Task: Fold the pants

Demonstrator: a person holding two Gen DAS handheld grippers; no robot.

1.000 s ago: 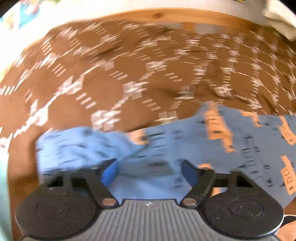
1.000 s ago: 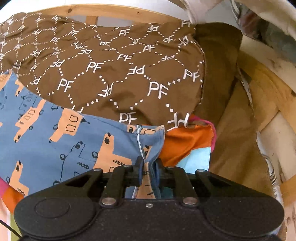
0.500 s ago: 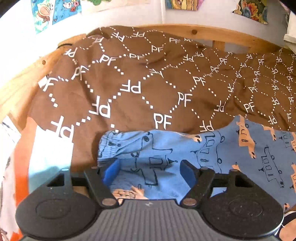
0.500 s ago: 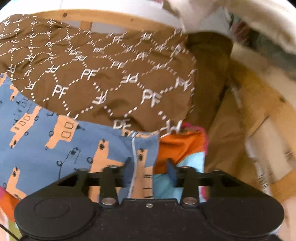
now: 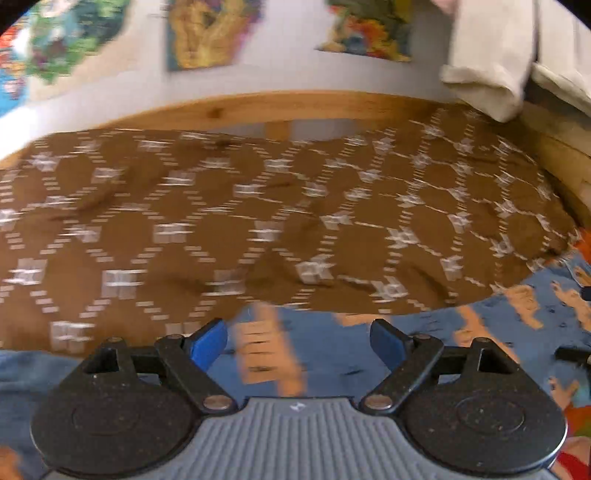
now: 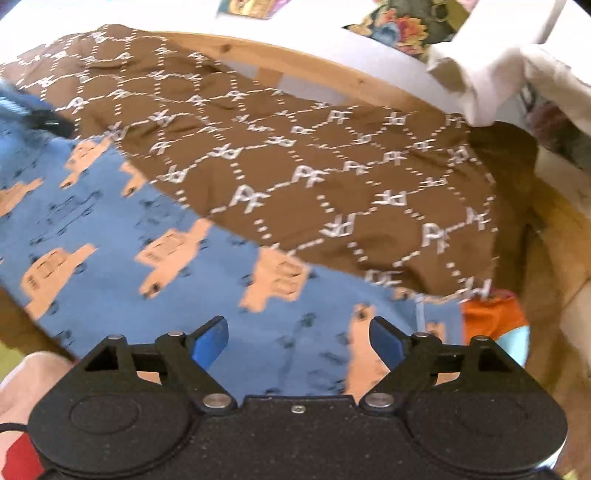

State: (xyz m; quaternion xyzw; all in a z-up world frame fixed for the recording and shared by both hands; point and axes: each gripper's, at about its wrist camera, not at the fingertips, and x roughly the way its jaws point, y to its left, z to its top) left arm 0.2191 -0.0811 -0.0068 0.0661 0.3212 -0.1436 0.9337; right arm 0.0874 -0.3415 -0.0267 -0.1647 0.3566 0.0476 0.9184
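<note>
Blue pants (image 6: 110, 229) with orange truck prints lie spread flat on a brown blanket (image 6: 332, 155) with white PF lettering. My right gripper (image 6: 297, 339) hovers over their near right part. Its jaws are opening wide, and the cloth lies under them, not pinched. The pants' right edge with a pale seam (image 6: 419, 314) is just beyond the right fingertip. In the blurred left wrist view, my left gripper (image 5: 297, 341) is over the pants (image 5: 498, 332) near their far edge. Its jaws are opening too, with nothing gripped.
A wooden bed frame (image 5: 258, 107) runs along the far side, under a white wall with colourful posters (image 5: 207, 33). Beige cloth (image 5: 487, 62) hangs at the upper right. Orange and light blue fabric (image 6: 495, 325) lies beside the pants' right edge.
The right gripper let go of the pants' right edge, opened wide and shifted left over the cloth. The left gripper opened wider and swung right along the pants, off the waistband end.
</note>
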